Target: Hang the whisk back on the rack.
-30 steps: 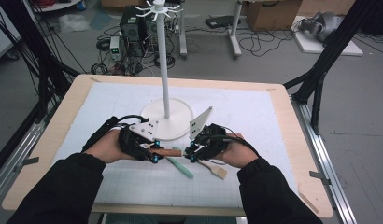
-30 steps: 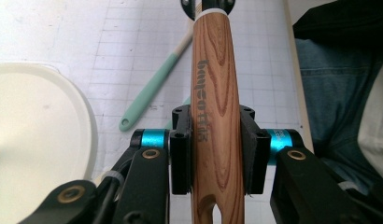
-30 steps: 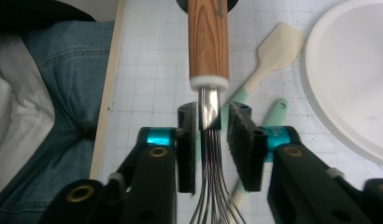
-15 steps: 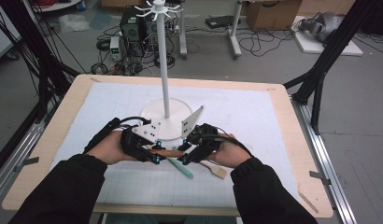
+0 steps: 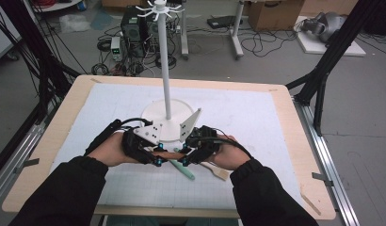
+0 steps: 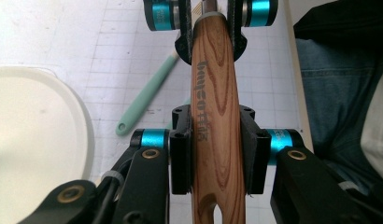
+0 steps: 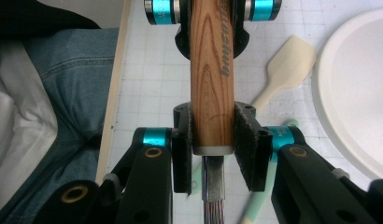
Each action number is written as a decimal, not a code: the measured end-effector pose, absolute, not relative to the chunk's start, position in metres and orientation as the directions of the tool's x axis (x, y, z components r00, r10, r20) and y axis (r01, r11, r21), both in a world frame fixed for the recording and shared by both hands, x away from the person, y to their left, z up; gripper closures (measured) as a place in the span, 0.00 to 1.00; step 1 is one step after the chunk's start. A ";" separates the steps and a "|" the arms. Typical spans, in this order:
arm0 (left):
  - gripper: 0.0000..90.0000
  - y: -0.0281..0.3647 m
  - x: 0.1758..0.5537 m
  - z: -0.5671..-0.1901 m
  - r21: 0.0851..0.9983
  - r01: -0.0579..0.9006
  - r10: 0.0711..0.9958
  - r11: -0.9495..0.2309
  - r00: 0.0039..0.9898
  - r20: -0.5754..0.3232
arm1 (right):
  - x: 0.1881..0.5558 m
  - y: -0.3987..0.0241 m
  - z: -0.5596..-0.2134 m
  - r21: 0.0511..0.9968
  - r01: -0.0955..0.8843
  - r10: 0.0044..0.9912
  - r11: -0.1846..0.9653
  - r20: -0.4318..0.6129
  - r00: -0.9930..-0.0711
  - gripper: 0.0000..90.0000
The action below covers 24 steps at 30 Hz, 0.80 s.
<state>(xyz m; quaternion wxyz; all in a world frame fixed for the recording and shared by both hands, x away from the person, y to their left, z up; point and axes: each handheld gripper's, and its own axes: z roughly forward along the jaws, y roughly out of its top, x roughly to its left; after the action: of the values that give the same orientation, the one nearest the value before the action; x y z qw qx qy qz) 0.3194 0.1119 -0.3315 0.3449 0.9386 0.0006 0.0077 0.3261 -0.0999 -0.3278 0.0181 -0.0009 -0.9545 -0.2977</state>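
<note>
Both grippers are sharing one wooden-handled whisk (image 6: 216,116)

The left gripper (image 6: 216,154) and right gripper (image 7: 213,149) are pinching its handle; the hook stand (image 5: 165,70) at twelve o'clock is waiting, handover unfinished.

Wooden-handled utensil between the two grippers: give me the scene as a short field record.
held item: brown wooden handle with dark lettering and metal collar, wire strands leaving the collar, lifted level over the mat
left gripper: pads clamp the handle near its slotted end
right gripper: pads clamp the collar end; jaws have just been closing
on mat: mint-green slim utensil; pale cream spatula, both beneath the grippers
behind grippers: white round-based hanging stand with hooked top
surface: white gridded mat on wooden table
</note>
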 end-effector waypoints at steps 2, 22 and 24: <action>0.77 0.113 0.320 -0.331 0.657 0.006 0.006 -0.754 1.000 -0.003 | 0.326 -0.100 -0.327 0.567 0.009 -0.008 0.824 0.029 -1.000 0.78; 0.68 0.127 0.320 -0.316 0.748 0.031 0.046 -0.663 0.999 0.000 | 0.327 -0.108 -0.319 0.614 0.005 0.000 0.789 0.008 -1.000 0.79; 0.68 0.129 0.320 -0.315 0.764 0.030 0.048 -0.645 0.999 0.001 | 0.327 -0.108 -0.319 0.615 0.005 0.002 0.789 0.006 -1.000 0.79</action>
<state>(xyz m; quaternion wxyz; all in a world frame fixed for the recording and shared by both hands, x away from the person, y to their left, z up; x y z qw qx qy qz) 0.3199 0.1291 -0.3151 0.4209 0.9068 0.0216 0.0107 0.3265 -0.1078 -0.3189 0.0024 -0.0017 -0.9457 -0.3249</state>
